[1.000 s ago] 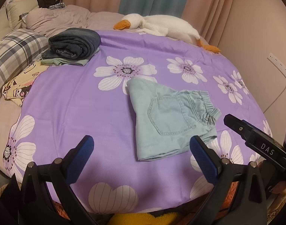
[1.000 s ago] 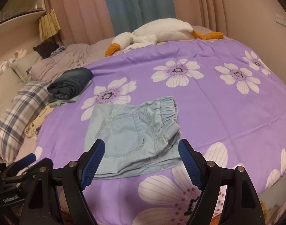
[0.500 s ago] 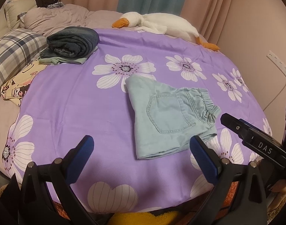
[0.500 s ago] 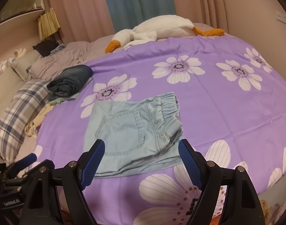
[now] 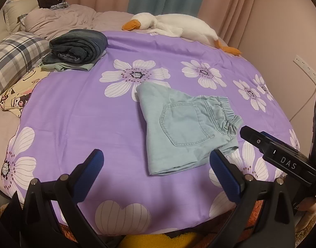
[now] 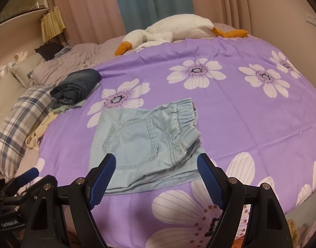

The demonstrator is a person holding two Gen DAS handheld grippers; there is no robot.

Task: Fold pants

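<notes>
Pale blue denim pants (image 5: 186, 128), already folded into a compact rectangle, are seen lying flat on a purple bedsheet printed with large white flowers (image 5: 75, 107). A stitched back pocket faces up; the gathered elastic waistband is turned toward the right side of both views. Layered fold edges are visible along the near side in the right wrist view (image 6: 145, 144).

Left gripper (image 5: 155, 171), black with blue ribbed pads: jaws are held wide apart, nothing between them. It is poised above the sheet near the front edge of the bed, and the pants lie just beyond its right finger, untouched.

Right gripper (image 6: 155, 175), same build: jaws are likewise spread wide and nothing is gripped. The near edge of the pants is framed between its fingers, with no contact visible.

Further back on the left, a rolled dark denim garment (image 5: 79, 45) is stacked on a folded light green cloth (image 5: 75, 66). Beside that stack a plaid grey-and-white pillow (image 5: 11, 60) and a cream cartoon-print fabric (image 5: 19, 95) are noted. A white plush goose with an orange beak (image 5: 174, 26) is stretched along the far edge of the sheet, before pink and teal curtains (image 6: 149, 2).
</notes>
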